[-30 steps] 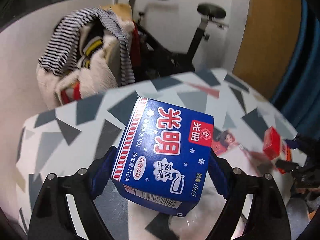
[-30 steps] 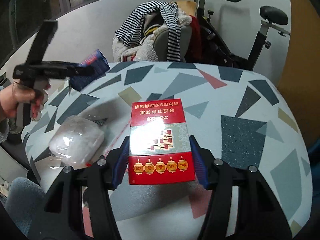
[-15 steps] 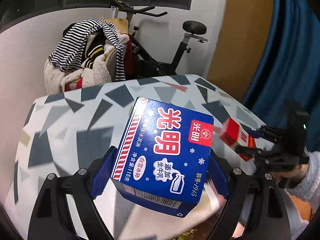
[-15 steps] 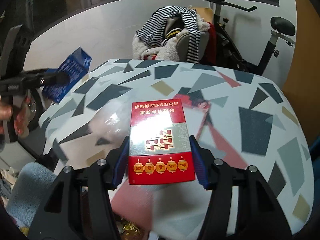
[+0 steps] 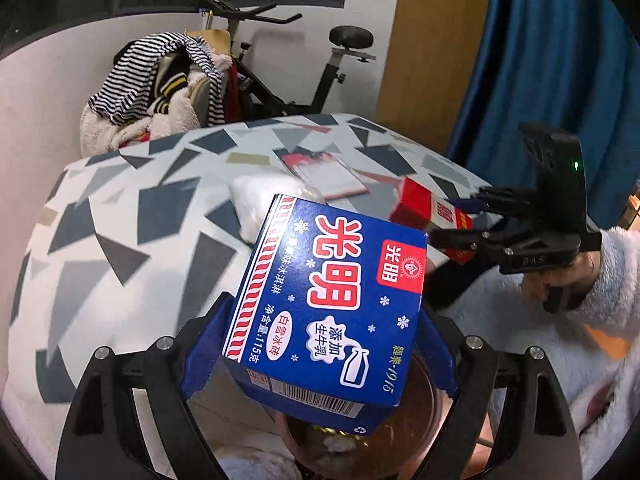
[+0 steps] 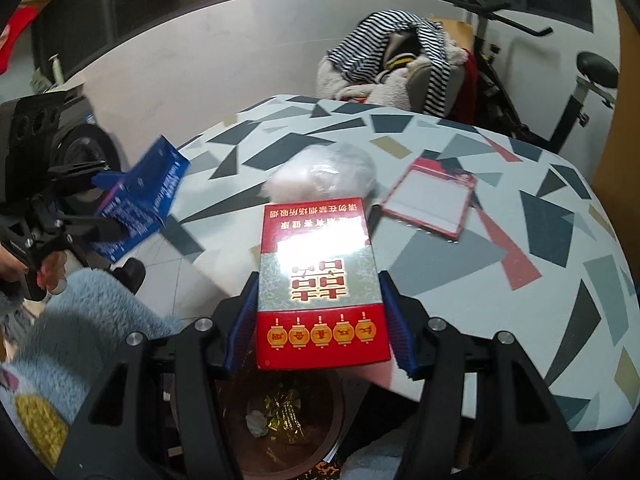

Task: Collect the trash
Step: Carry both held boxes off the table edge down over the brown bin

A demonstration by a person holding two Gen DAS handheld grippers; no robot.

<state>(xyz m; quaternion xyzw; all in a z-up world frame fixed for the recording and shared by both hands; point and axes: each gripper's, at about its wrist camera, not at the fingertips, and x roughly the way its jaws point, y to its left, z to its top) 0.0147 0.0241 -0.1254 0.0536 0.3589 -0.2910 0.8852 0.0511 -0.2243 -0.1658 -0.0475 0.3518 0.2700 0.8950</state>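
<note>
Both hand-held grippers now hover off the bench [image 6: 520, 208] edge over a brown bin [image 6: 336, 404] holding gold foil wrappers [image 6: 284, 412] and a white wad [image 6: 256, 422]. Left hand-held gripper [image 5: 320, 344] clamps a blue ice-cream carton [image 5: 328, 304]; right hand-held gripper [image 6: 320, 320] clamps a red cigarette pack [image 6: 320, 280].

You are working in a lived-in home room: an exercise bike [image 5: 280, 60] is standing by the far wall, striped and fleecy clothes [image 5: 160, 92] are lying heaped on a chair, and a blue curtain [image 5: 552, 60] is hanging right of the patterned table [image 6: 460, 248].
</note>
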